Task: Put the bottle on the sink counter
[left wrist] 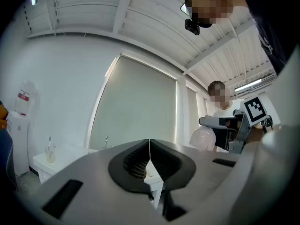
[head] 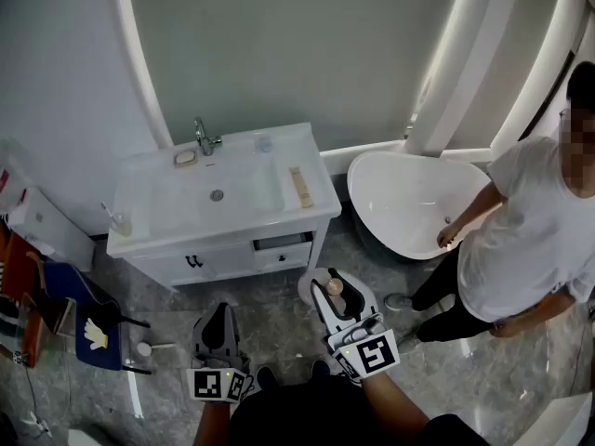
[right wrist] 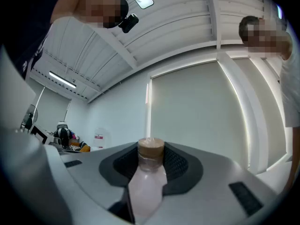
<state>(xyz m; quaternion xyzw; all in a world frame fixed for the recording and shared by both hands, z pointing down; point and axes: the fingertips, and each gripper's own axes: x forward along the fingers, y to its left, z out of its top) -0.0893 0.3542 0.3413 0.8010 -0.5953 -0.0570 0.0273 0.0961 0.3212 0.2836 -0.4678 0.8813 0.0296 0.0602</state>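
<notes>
**A:** The tongs first. How do they stand?

**B:** The right tongs (right wrist: 150, 156) pinch the bottle (right wrist: 148, 184) at its neck, just under the brown cap (right wrist: 150, 148), with a ribbed pad on each side. The left tongs (left wrist: 149, 159) are pressed together with nothing between them.

**A:** So the bottle is in the air, not on the counter?

**B:** Yes. It hangs from the right tongs with its cap up and its pale body below, so the long axis is roughly upright. In the head view it is over the floor, short of the cabinet front.

**A:** Which way does the counter (head: 270, 214) lie from there?

**B:** Ahead of the right tips and somewhat to their left. The left tongs sit farther left, in front of the middle of the counter. Only the right ones carry anything, though, and I judge they are nearer its right end.

**A:** What does the next move turn on?

**B:** Probably carrying the bottle forward and setting its base on a flat part beside the basin (head: 244, 190). The tub (head: 409, 203) and a standing person (head: 521, 230) are ahead to the right, so I'd keep left.

**A:** Any writing?

**B:** I can read none on the bottle. The cubes carry only square markers. The white dispenser (left wrist: 21, 114), far left of the left tongs, has a red label too small to read.
</notes>
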